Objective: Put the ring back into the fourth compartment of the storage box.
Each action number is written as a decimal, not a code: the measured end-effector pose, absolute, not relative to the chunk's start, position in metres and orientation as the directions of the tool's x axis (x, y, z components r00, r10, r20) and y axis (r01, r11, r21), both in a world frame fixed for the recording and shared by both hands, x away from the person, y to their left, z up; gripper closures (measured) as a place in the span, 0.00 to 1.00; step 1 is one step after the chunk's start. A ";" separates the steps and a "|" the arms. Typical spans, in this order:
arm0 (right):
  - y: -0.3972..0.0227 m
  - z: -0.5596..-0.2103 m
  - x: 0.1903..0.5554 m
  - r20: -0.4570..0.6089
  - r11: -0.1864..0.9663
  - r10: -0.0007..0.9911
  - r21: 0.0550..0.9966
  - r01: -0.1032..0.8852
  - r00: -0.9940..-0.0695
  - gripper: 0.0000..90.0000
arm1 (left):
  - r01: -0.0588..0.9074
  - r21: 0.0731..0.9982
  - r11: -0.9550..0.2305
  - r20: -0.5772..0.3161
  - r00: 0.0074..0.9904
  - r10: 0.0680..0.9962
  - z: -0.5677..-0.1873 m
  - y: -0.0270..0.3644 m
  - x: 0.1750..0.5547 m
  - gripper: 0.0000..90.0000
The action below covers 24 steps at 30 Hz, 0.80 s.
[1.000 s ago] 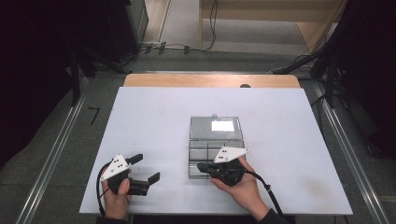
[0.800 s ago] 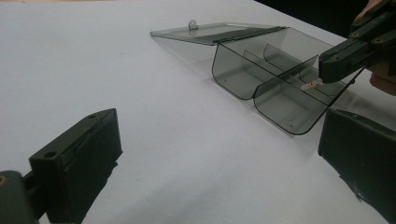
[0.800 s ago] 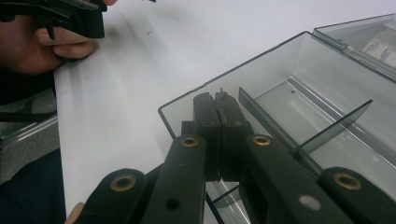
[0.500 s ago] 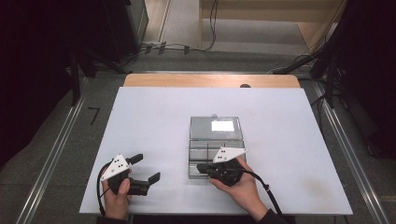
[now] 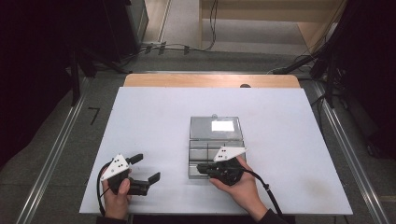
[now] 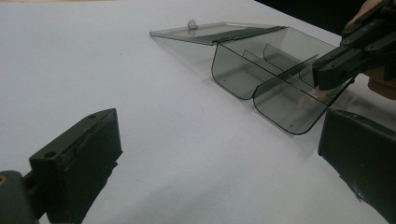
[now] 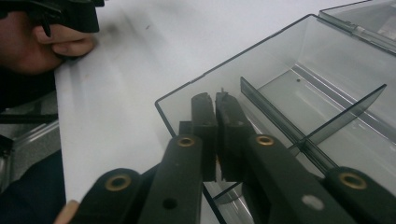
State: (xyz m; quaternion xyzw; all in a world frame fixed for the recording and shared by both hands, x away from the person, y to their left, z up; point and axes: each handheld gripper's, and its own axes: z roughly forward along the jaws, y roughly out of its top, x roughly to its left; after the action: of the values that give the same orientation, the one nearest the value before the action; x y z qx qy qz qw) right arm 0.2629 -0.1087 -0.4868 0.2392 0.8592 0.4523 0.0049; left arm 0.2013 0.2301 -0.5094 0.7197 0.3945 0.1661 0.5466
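A smoky clear plastic box (image 5: 215,148) with dividers lies mid-table, its lid (image 5: 216,127) folded flat behind it. My right gripper (image 5: 199,168) reaches into the box's near-left compartment. In the right gripper view its jaws (image 7: 215,100) stand just inside the box wall (image 7: 173,108); they have just been opening a little, a thin slit shows between the pads, and I see nothing in it. My left gripper (image 5: 145,168) rests on the table to the box's left, jaws wide open and empty. The left gripper view looks between them (image 6: 219,128) at the box (image 6: 285,109).
The white tabletop (image 5: 154,121) reaches to a wooden strip (image 5: 210,80) at the far edge. Metal rails run along the floor on both sides. Cables lie on the floor beyond the table.
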 end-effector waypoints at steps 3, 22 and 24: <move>-0.112 -0.485 0.264 0.219 0.468 0.414 0.781 0.414 -0.883 0.86 | 0.387 0.917 -0.093 -0.191 0.633 0.751 -0.509 0.230 0.201 0.00; -0.153 -0.457 0.271 0.207 0.385 0.425 0.840 0.382 -0.882 0.23 | 0.385 0.918 -0.094 -0.189 0.632 0.752 -0.508 0.231 0.202 0.00; -0.159 -0.454 0.272 0.209 0.372 0.427 0.846 0.382 -0.880 0.19 | 0.387 0.918 -0.089 -0.192 0.628 0.754 -0.508 0.231 0.202 0.00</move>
State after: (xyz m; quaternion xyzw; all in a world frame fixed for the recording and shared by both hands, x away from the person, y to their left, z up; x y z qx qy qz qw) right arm 0.2724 -0.1589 -0.4538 0.2440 0.8281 0.5042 0.0223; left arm 0.2021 0.2313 -0.5079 0.7184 0.3969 0.1682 0.5460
